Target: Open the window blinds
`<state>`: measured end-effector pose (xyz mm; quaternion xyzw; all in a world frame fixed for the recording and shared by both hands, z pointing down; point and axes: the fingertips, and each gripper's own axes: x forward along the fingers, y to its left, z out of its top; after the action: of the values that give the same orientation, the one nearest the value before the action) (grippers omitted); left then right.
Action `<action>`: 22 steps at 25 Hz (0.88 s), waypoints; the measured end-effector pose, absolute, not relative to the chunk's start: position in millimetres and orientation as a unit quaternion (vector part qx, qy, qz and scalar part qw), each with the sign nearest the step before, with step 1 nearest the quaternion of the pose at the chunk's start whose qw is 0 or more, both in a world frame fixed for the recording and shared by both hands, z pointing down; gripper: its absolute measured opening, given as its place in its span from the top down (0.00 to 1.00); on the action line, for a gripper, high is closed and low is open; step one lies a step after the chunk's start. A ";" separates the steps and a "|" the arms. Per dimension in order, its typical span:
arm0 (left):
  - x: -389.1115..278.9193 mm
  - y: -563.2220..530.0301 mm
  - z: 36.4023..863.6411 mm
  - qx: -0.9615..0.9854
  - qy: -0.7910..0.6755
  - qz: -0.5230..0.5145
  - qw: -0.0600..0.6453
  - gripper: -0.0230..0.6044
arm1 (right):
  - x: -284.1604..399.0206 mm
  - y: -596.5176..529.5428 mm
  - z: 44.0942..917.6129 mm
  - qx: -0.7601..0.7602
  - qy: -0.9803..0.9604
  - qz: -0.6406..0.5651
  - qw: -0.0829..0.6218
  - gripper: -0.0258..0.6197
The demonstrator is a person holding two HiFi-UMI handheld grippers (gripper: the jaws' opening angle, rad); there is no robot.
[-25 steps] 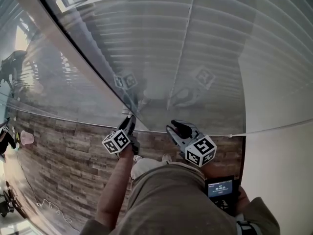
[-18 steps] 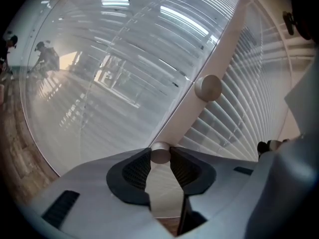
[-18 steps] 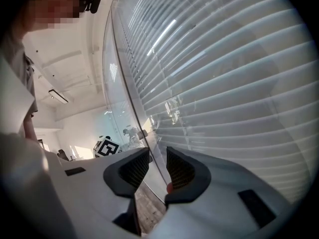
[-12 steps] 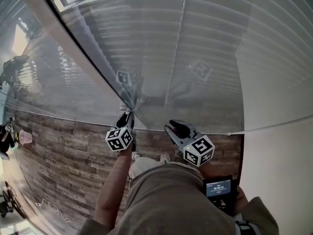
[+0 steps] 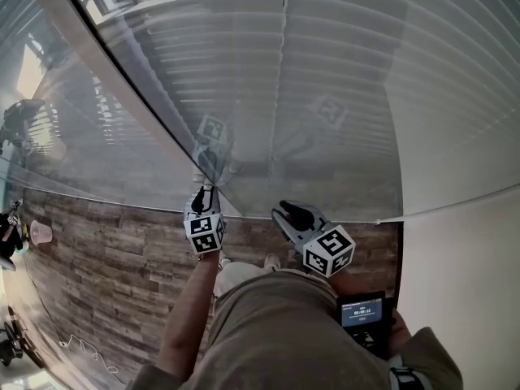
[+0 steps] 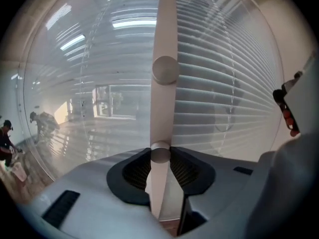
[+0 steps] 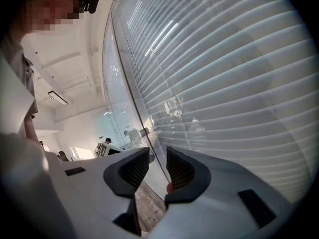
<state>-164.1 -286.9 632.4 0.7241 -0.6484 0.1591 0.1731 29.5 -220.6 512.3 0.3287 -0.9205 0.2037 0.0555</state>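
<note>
Brown wood-plank floor [image 5: 106,275] lies near; a glass wall [image 5: 81,153] rises at left, a plain white wall [image 5: 463,291] at right.

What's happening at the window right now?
Left fingers clamped on thin white round wand. Right fingers open, empty. White slatted blinds closed. Nothing blocking.

Office: glass partition walls [image 5: 89,128], slatted blinds [image 5: 357,63]

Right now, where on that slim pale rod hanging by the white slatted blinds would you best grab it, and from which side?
Low down, at the lower round collar of the slim pale rod, coming from the front with a jaw either side. It hangs upright and thin, so a grip across it can twist it. The left gripper is shut on it there.
</note>
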 end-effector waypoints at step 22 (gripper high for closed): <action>-170.7 -275.3 629.0 0.724 -0.635 0.063 0.260 0.60 | 23.9 -222.1 510.8 0.326 -0.920 0.211 0.053 0.79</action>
<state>-170.7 -275.3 629.0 0.7243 -0.6353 0.0634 0.2603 23.9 -222.1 510.8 0.3265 -0.9199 0.2106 0.0529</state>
